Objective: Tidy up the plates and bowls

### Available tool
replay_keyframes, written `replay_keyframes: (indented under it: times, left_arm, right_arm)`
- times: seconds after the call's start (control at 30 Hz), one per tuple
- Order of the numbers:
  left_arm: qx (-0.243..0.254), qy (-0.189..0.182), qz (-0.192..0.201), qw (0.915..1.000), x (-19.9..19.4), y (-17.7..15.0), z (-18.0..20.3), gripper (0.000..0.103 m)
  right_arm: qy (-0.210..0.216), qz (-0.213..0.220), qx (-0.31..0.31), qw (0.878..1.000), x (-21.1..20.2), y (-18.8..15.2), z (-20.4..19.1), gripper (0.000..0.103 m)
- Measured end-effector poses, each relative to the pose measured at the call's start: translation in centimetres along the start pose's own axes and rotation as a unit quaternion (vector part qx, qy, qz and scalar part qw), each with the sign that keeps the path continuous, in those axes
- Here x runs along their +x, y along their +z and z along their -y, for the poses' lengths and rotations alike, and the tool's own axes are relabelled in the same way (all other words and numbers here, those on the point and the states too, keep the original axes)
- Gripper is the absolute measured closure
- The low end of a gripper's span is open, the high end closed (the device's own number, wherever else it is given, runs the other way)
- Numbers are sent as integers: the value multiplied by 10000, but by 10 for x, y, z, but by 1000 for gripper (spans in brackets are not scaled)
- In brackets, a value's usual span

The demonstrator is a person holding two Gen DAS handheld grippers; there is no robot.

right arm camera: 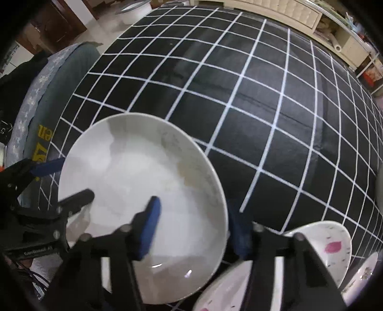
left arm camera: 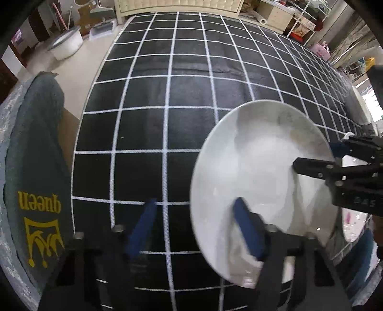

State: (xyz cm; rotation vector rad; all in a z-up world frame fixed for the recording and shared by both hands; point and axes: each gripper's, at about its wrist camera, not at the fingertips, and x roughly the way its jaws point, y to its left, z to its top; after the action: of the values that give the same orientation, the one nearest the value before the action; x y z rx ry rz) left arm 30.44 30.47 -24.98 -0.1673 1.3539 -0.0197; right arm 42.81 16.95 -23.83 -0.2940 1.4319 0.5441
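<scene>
A plain white plate [left arm camera: 261,167] is held above the black grid cloth [left arm camera: 167,95]; it also shows in the right wrist view [right arm camera: 134,172]. My left gripper [left arm camera: 198,224] is wide open, its right finger [left arm camera: 249,229] over the plate's near rim and its left finger [left arm camera: 143,224] over the cloth. My right gripper [right arm camera: 194,224] straddles the plate's right rim, one blue pad [right arm camera: 149,227] on top and the other finger [right arm camera: 239,229] below. It also shows in the left wrist view [left arm camera: 320,155] at the plate's right edge. Whether its pads press the rim I cannot tell.
White bowls with pink petal marks [right arm camera: 320,248] sit at the lower right. A green cloth printed "queen" [left arm camera: 36,167] hangs at the table's left edge. A white basin [left arm camera: 67,44] stands on the floor, and a cream headboard [left arm camera: 179,6] and shelves stand beyond the table.
</scene>
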Motion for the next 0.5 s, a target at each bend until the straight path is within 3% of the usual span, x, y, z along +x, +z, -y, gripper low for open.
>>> replay_keyframes:
  times: [0.03, 0.07, 0.2, 0.4, 0.5]
  left_arm:
    - [-34, -121, -47, 9999, -2, 0, 1, 73]
    - [-104, -287, -135, 9994, -2, 0, 1, 76]
    - [-154, -116, -187, 9996, -8, -1, 10, 76]
    - [-295, 68, -130, 9995, -15, 0, 9, 78]
    - [-357, 156, -149, 9991, -10, 28, 9, 78]
  right_arm:
    - [19, -35, 41, 10000, -1, 1, 4, 56]
    - [53, -64, 95, 9999, -1, 2, 7, 61]
    - [291, -64, 358, 9989, -2, 4, 29, 74]
    - [288, 131, 376, 9988, -4, 1, 38, 75]
    - [263, 152, 429, 9986, -3, 10, 39, 75]
